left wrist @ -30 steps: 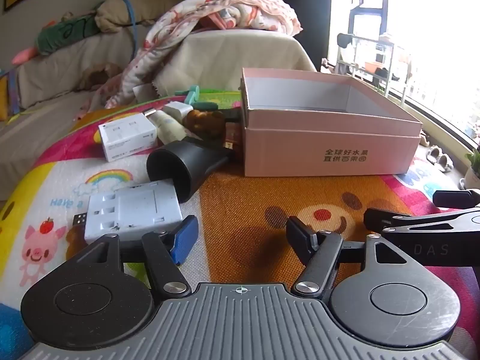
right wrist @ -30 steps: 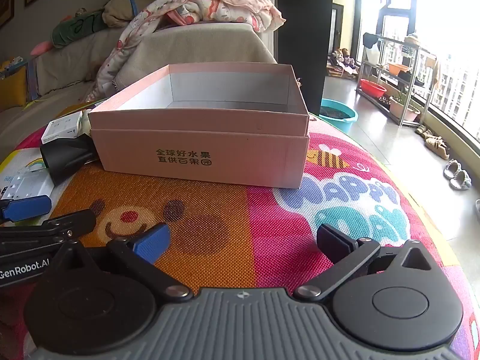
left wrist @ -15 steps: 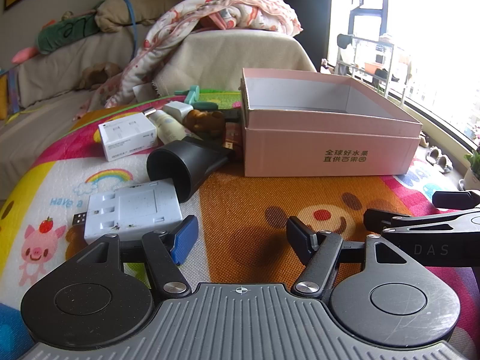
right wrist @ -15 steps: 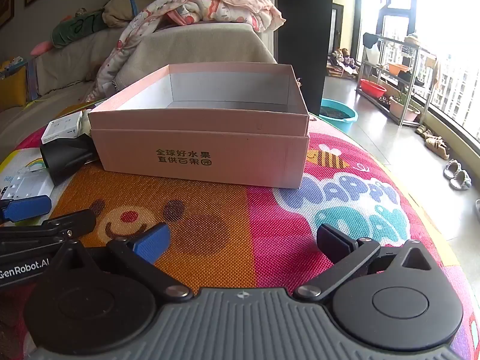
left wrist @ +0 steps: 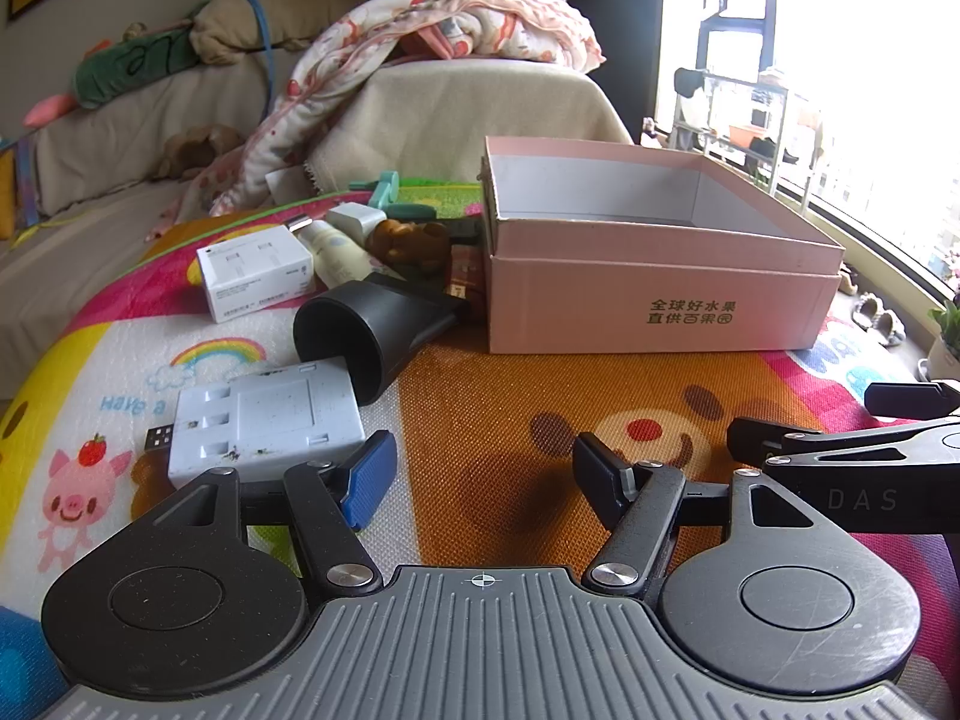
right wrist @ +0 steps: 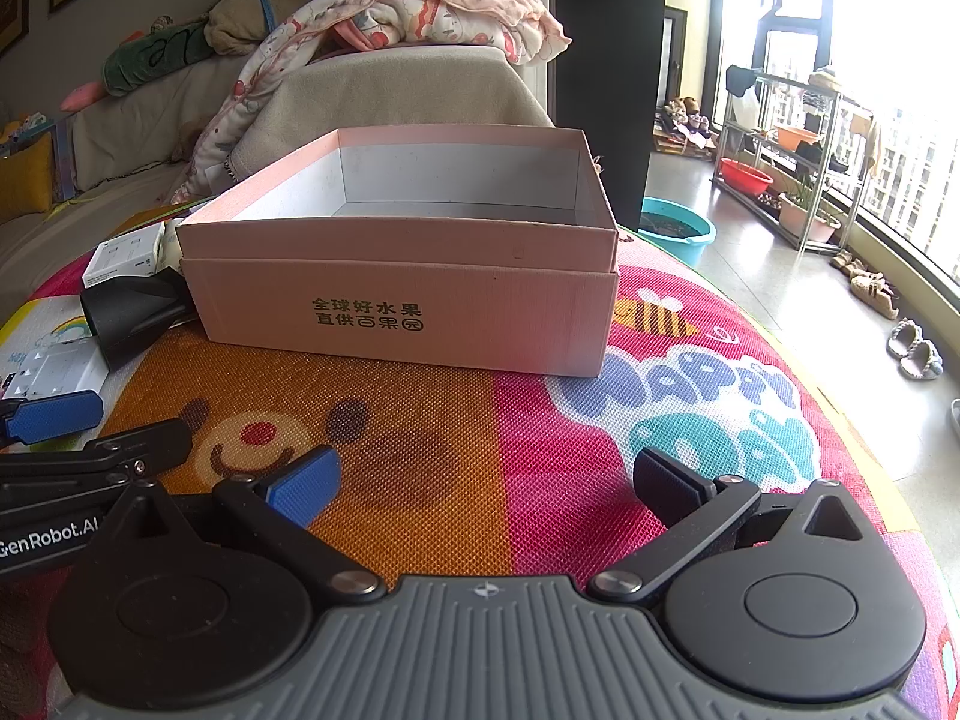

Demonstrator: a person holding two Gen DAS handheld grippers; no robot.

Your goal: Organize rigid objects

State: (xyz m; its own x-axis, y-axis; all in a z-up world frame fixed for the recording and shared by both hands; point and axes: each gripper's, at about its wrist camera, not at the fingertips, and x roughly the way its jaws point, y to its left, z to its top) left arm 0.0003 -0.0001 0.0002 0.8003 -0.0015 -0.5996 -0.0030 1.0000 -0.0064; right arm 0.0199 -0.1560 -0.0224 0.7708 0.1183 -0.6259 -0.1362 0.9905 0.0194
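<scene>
An open pink cardboard box [left wrist: 660,306] stands on the colourful play mat [left wrist: 492,396], empty as far as I see; it also shows in the right wrist view [right wrist: 408,306]. Left of it lie a black nozzle [left wrist: 366,330], a white plastic case [left wrist: 264,420], a white carton [left wrist: 255,279], a cream bottle [left wrist: 336,252] and a brown toy [left wrist: 408,243]. My left gripper [left wrist: 483,474] is open and empty, low over the mat just right of the white case. My right gripper [right wrist: 486,480] is open and empty in front of the box.
A sofa with a blanket [left wrist: 432,18] and cushions stands behind the mat. A teal basin [right wrist: 678,228], a shelf rack [right wrist: 780,162] and slippers [right wrist: 912,348] are on the floor at the right by the window. The mat's edge curves down on the right.
</scene>
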